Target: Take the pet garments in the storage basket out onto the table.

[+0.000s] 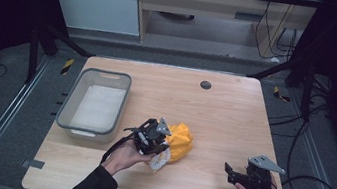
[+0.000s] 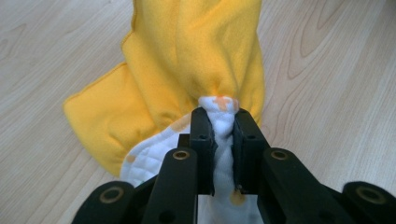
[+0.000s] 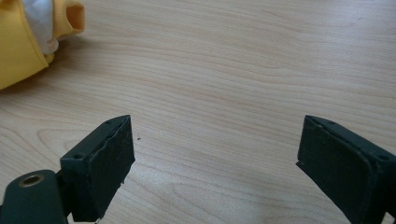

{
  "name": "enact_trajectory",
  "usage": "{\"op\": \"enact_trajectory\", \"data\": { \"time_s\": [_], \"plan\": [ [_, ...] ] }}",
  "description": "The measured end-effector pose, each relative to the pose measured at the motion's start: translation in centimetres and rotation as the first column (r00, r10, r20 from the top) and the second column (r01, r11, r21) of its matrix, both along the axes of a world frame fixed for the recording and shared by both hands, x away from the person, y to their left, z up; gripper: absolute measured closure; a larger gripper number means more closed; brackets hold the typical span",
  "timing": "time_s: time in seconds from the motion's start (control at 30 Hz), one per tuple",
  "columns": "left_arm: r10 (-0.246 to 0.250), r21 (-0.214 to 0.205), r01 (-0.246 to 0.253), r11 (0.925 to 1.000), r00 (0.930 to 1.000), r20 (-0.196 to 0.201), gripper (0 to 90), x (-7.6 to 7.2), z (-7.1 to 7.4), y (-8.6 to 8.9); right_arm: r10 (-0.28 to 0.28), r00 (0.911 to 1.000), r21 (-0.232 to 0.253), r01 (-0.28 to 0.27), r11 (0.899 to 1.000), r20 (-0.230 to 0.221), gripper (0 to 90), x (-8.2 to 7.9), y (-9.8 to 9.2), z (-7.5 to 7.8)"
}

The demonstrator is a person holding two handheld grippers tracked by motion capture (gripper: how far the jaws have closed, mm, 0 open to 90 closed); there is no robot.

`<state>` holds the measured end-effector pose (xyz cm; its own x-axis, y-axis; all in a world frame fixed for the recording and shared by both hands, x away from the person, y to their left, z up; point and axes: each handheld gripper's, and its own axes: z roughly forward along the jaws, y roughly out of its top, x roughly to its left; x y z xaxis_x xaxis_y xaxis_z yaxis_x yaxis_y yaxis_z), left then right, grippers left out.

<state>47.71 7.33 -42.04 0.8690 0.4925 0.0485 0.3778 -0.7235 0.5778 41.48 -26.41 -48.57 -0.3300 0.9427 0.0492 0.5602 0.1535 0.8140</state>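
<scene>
High view – yellow cloth (image 1: 180,142) bunched near the table (image 1: 223,118) middle, right of the grey bin (image 1: 96,106), left gripper (image 1: 157,146) on it, left gripper view – jaws clenched on its white quilted lining (image 2: 223,126), right gripper view – right gripper (image 3: 215,163) released, jaws wide over bare wood, cloth (image 3: 18,42) far left.

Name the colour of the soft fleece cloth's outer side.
Yellow fleece cloth, with a white quilted lining; the left gripper view shows it best.
</scene>
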Motion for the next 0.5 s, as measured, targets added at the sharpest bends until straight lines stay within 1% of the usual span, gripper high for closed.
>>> {"op": "enact_trajectory", "data": {
  "time_s": [0.23,0.27,0.5],
  "plan": [
    [-0.01,0.006,0.01,0.9999,0.9998,-0.017,77.9,0.0,-0.63,-0.44,0.003,1.0,-0.005,-0.003,1.0,-0.001,10.7,0.01,0.01,-0.03],
    [-0.01,0.009,0.01,0.9999,0.9996,-0.026,75.9,0.01,-0.79,-0.49,0.004,1.0,-0.005,-0.004,1.0,-0.001,10.7,0.01,0.02,-0.04],
    [-0.005,0.004,0.005,1.0,0.9995,-0.033,68.6,0.0,-0.99,-0.48,0.005,1.0,-0.007,-0.005,1.0,-0.005,10.7,0.03,0.06,-0.08]
  ]
}}
